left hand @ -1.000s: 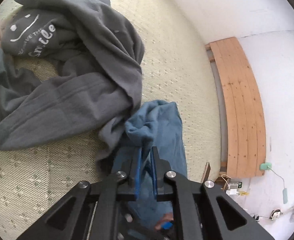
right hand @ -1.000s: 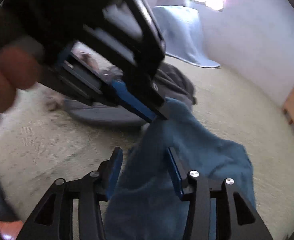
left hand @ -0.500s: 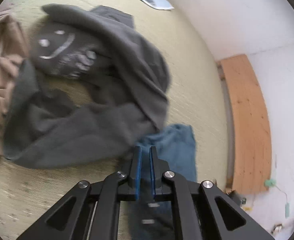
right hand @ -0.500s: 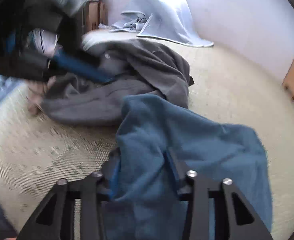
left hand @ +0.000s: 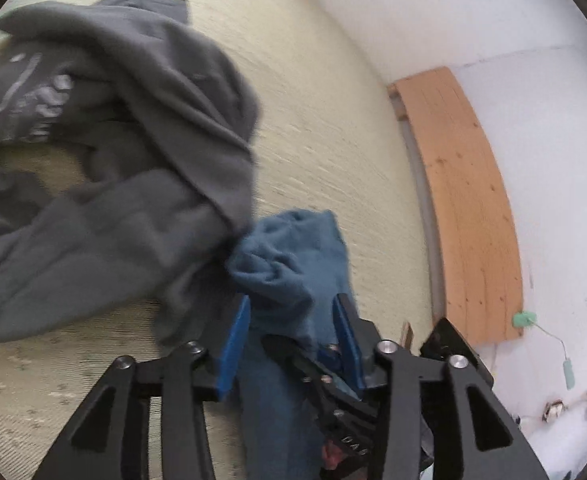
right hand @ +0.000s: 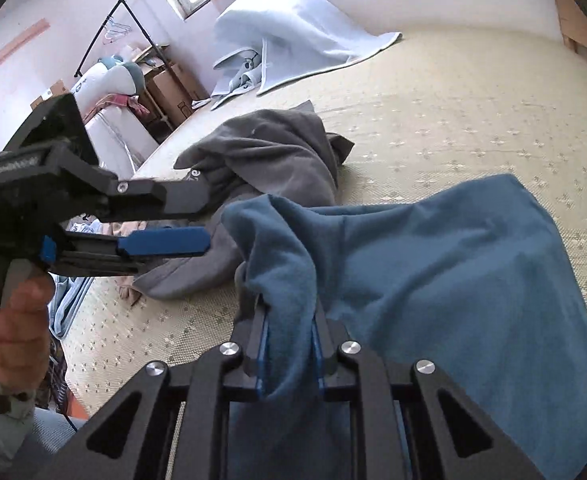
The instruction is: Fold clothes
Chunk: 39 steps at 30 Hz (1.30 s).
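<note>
Right gripper (right hand: 289, 340) clamped on a bunched fold of the soft blue fleece garment (right hand: 433, 280), jaws just been closing with the cloth pinched between the blue pads. Rest of that garment draped out to the right across the pale yellow-green patterned bed cover (right hand: 473, 120). Left gripper (right hand: 205, 220) held in a hand (right hand: 13, 320) off to the left, jaws just been opening and now standing apart; from the left wrist view, blue fleece bunched up in the gap (left hand: 289, 312), pads not pressing on it. Crumpled dark grey printed sweatshirt (left hand: 113, 160) lying just behind, touching the blue garment. Light blue blanket (right hand: 293, 32) heaped at the far end of the bed.
</note>
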### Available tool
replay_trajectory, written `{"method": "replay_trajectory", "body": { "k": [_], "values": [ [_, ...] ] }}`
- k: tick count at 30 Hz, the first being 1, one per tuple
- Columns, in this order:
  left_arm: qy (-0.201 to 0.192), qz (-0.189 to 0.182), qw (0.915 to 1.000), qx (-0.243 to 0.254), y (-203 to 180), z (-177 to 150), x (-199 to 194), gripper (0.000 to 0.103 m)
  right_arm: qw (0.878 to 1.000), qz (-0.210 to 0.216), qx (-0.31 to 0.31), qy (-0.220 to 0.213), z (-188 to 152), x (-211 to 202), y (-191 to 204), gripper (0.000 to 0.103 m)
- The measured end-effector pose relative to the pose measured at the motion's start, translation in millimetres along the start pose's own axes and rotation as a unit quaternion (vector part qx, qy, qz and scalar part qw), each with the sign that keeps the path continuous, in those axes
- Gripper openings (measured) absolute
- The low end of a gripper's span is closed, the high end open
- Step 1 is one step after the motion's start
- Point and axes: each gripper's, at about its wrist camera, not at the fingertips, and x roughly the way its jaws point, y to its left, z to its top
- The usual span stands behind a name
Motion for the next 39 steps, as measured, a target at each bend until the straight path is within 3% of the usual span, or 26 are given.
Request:
{"method": "replay_trajectory", "body": {
  "k": [2, 6, 22, 23, 24, 25, 27, 32, 34, 36, 39],
  "values": [
    [-0.001, 0.013, 0.9998, 0.012, -5, -2, 4, 0.059, 1.0, 0.002, -0.003, -0.003, 0, -4, 0, 0.017],
    [0.004, 0.051, 0.9987, 0.005, 0, 0, 21, 0.06, 1.0, 0.003, -0.009, -0.006, 1, -7, 1, 0.017],
    [0.02, 0.084, 0.9957, 0.032, -4, 12, 65, 0.06, 0.999, 0.003, -0.045, -0.012, -2, -11, 6, 0.017],
    [0.021, 0.088, 0.9955, 0.03, -2, 12, 64, 0.058, 0.999, 0.002, -0.05, -0.012, -2, -10, 8, 0.017],
    [0.022, 0.093, 0.995, 0.03, 0, 13, 65, 0.038, 0.998, -0.001, -0.055, -0.011, -2, -10, 10, 0.017],
    [0.023, 0.098, 0.9944, 0.031, 0, 13, 66, 0.028, 0.998, -0.006, -0.063, -0.011, -3, -10, 13, 0.017],
    [0.026, 0.098, 0.9943, 0.035, 0, 12, 60, 0.017, 0.996, -0.02, -0.082, -0.01, -4, -9, 19, 0.02],
    [0.027, 0.075, 0.9956, 0.049, -7, 12, 40, 0.009, 0.985, -0.077, -0.147, -0.039, -16, -22, 48, 0.032],
    [0.026, 0.063, 0.9959, 0.059, -13, 10, 29, 0.009, 0.974, -0.113, -0.184, -0.073, -27, -32, 66, 0.052],
    [0.025, 0.053, 0.9958, 0.071, -20, 7, 18, 0.009, 0.959, -0.149, -0.213, -0.109, -39, -42, 84, 0.056],
    [0.026, 0.038, 0.9949, 0.09, -30, 1, 2, 0.008, 0.942, -0.203, -0.232, -0.13, -59, -42, 108, 0.062]
  ]
}}
